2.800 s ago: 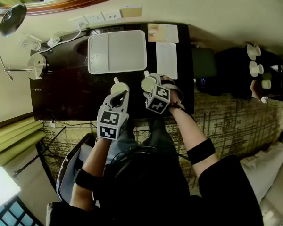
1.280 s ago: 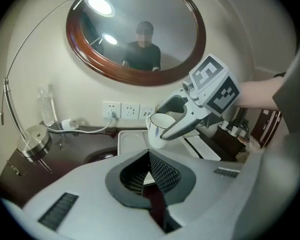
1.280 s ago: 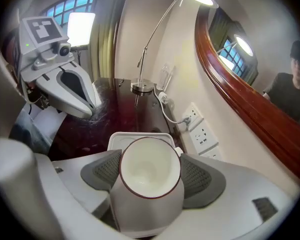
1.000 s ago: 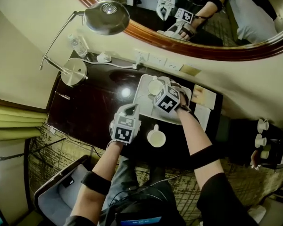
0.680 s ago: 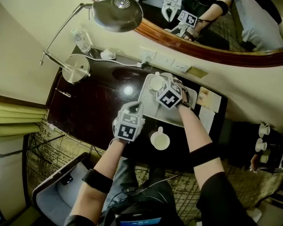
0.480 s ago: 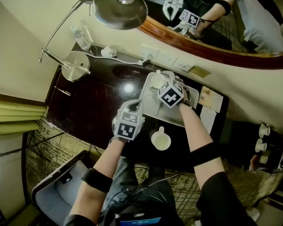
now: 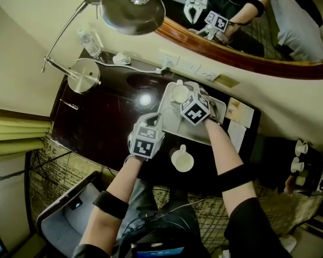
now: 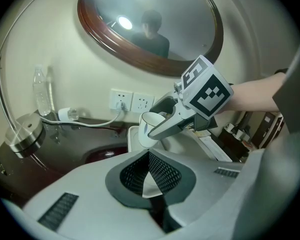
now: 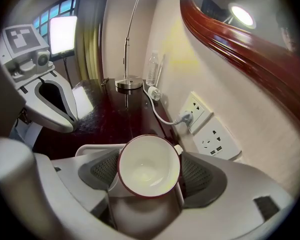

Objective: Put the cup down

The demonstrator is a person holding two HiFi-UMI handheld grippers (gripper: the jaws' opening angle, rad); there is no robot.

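A white cup with a dark rim (image 7: pixel 177 92) stands upright at the left end of the white tray (image 7: pixel 171 117), between the jaws of my right gripper (image 7: pixel 182 94). In the right gripper view the cup (image 9: pixel 149 166) fills the gap and the mesh pads (image 9: pixel 195 176) sit close beside it. These jaws have just been opening around the cup. The left gripper view shows the same cup (image 8: pixel 149 126) at the tray's edge (image 8: pixel 132 136). My left gripper (image 7: pixel 156 121) is shut on nothing (image 8: pixel 149 176), above the dark table left of the tray.
A second white cup (image 7: pixel 182 159) stands on the table near its front edge. A desk lamp (image 7: pixel 132 8) with a round base (image 7: pixel 83 75), a water bottle (image 7: pixel 86 43) and a plugged cable (image 7: pixel 121 59) are at the back left. Wall sockets (image 7: pixel 183 66) and papers (image 7: pixel 236 112) lie behind and to the right.
Since the earliest frame the right gripper has carried the cup from the table's front to the tray. Over the last second both grippers sank slightly, and the cup stays at the tray's left end.
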